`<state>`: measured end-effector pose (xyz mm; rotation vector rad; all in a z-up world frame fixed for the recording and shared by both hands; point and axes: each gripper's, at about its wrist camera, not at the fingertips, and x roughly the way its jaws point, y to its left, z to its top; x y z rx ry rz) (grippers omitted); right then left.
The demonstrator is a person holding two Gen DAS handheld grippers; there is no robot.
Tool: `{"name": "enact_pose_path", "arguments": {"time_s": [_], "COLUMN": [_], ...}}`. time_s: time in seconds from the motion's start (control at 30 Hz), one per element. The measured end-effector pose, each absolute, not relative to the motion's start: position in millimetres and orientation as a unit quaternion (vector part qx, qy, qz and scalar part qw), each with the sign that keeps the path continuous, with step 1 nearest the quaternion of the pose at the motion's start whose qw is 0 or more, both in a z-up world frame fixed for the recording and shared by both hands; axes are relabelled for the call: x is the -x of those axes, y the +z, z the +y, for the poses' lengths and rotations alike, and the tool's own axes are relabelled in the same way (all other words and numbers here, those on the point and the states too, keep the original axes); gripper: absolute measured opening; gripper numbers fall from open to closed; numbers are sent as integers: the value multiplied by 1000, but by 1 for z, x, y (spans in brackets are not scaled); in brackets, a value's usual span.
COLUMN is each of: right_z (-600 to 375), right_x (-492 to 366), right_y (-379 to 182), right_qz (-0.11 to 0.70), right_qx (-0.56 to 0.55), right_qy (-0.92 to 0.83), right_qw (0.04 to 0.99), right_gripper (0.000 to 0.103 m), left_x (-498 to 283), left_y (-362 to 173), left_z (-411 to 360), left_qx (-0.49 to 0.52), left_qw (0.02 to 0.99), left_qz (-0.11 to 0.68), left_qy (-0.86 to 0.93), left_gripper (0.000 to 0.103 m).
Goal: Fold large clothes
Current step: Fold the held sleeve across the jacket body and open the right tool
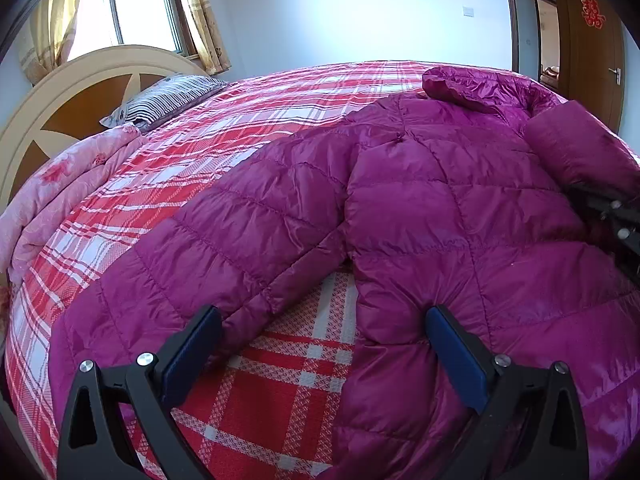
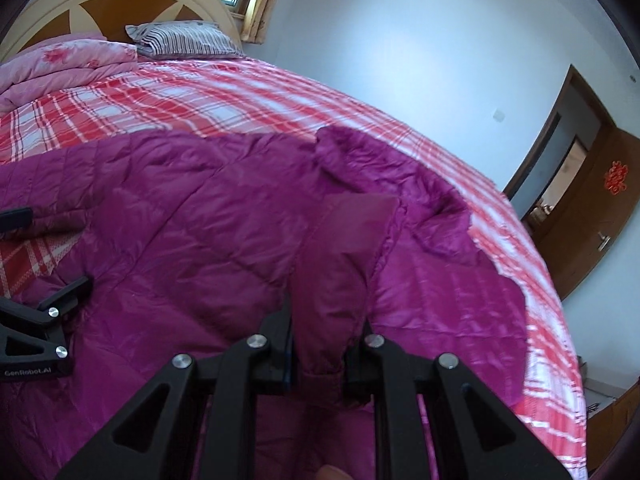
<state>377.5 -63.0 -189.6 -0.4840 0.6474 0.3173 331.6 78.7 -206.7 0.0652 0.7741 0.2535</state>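
Note:
A magenta quilted down jacket (image 1: 420, 200) lies spread on the bed, its hood (image 1: 472, 84) toward the far side. My left gripper (image 1: 324, 352) is open over the bare sheet in the gap between one sleeve (image 1: 224, 240) and the jacket body, with nothing between its fingers. My right gripper (image 2: 324, 344) is shut on the other sleeve (image 2: 344, 264), which it holds folded over the jacket body (image 2: 180, 240). In the left wrist view that gripper (image 1: 616, 216) shows at the right edge under the sleeve (image 1: 576, 148). The left gripper (image 2: 44, 256) appears at the left of the right wrist view.
The bed carries a red and white plaid sheet (image 1: 160, 160). A folded pink floral quilt (image 1: 64, 188) and a striped pillow (image 1: 160, 100) lie by the headboard (image 1: 60, 96). A window (image 1: 132, 4) is behind it, and a brown door (image 1: 592, 48) stands past the bed's far right side.

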Motion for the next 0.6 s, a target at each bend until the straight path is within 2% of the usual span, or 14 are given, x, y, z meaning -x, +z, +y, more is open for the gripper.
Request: {"name": "enact_pose_path", "arguments": {"time_s": [0.1, 0.13, 0.3, 0.37, 0.5, 0.53, 0.57, 0.6], "right_z": [-60, -61, -97, -121, -166, -175, -188, -199], "right_x": [-380, -378, -349, -334, -324, -328, -336, -345], "right_y": [-193, -190, -141, -120, -99, -99, -101, -104], "right_qz": [325, 328, 298, 278, 255, 261, 274, 286], "right_qx": [206, 190, 106, 76, 51, 49, 43, 35], "right_qy": [187, 204, 245, 253, 217, 198, 170, 150], "right_qw": [904, 902, 916, 924, 941, 944, 946, 946], "right_gripper": [41, 57, 68, 80, 82, 79, 67, 59], "left_x": [-332, -332, -321, -313, -310, -316, -322, -329], "left_y": [-205, -204, -182, -162, -111, -101, -95, -92], "left_z": [84, 88, 101, 100, 71, 56, 43, 31], "left_qx": [-19, -7, -10, -15, -7, -11, -15, -19], "left_qw": [917, 917, 916, 925, 947, 949, 951, 953], "left_qz": [381, 384, 387, 365, 317, 312, 309, 303], "left_qy": [115, 104, 105, 107, 61, 39, 23, 14], "left_gripper": [102, 102, 102, 102, 102, 102, 102, 102]}}
